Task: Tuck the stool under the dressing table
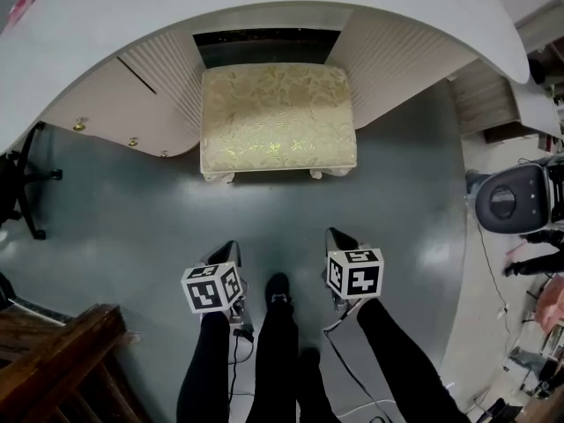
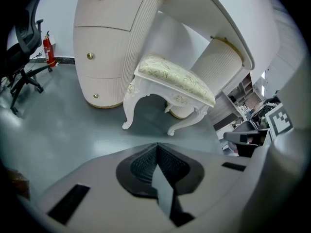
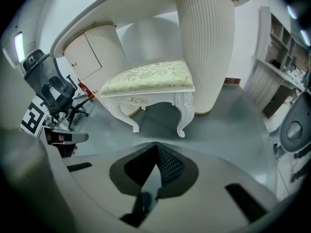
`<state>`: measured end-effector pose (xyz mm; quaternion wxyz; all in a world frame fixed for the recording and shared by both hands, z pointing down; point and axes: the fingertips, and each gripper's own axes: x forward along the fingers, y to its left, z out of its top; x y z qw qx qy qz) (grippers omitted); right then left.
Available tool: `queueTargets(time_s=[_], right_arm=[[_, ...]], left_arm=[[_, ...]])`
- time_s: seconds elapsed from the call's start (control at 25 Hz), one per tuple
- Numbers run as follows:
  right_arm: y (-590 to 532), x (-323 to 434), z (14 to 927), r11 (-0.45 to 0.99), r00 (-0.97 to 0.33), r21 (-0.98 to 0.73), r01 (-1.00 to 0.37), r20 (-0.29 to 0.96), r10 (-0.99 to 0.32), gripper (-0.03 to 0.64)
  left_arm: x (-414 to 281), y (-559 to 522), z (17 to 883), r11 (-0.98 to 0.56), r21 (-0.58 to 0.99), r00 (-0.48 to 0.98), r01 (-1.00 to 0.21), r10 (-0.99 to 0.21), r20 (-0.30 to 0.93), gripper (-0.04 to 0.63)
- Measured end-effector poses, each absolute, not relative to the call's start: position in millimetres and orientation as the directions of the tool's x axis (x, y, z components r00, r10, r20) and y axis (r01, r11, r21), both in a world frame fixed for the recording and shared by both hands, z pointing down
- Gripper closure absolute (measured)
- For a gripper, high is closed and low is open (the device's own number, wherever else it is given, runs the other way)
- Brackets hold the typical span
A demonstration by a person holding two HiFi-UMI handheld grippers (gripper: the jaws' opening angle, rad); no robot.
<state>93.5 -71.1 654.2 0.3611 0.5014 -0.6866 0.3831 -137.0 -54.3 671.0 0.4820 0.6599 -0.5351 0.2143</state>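
Stool point(image 1: 278, 120) sits half under dressing table point(image 1: 264, 7), front sticking out. L gripper point(image 2: 156, 152) & R gripper point(image 3: 156, 152): jaws together, holding nothing. Push its front straight, both sides same, slow.

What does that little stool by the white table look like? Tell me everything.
The stool has a rectangular cushion in pale gold floral fabric on a white carved frame with curved legs. It stands upright on the grey floor, its back under the dressing table between two ribbed pedestals, its front sticking out. Nothing lies on it.
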Motion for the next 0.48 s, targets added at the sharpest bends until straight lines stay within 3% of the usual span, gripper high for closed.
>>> queueTargets(time_s=[0.48], right_arm=[[-43.5, 98.2, 639.2, 0.217, -0.241, -0.159, -0.963, 0.869, -0.432, 0.612]], left_arm=[[-135.3, -24.7, 657.9, 0.038, 0.405, 0.332, -0.914, -0.507, 0.796, 0.588]])
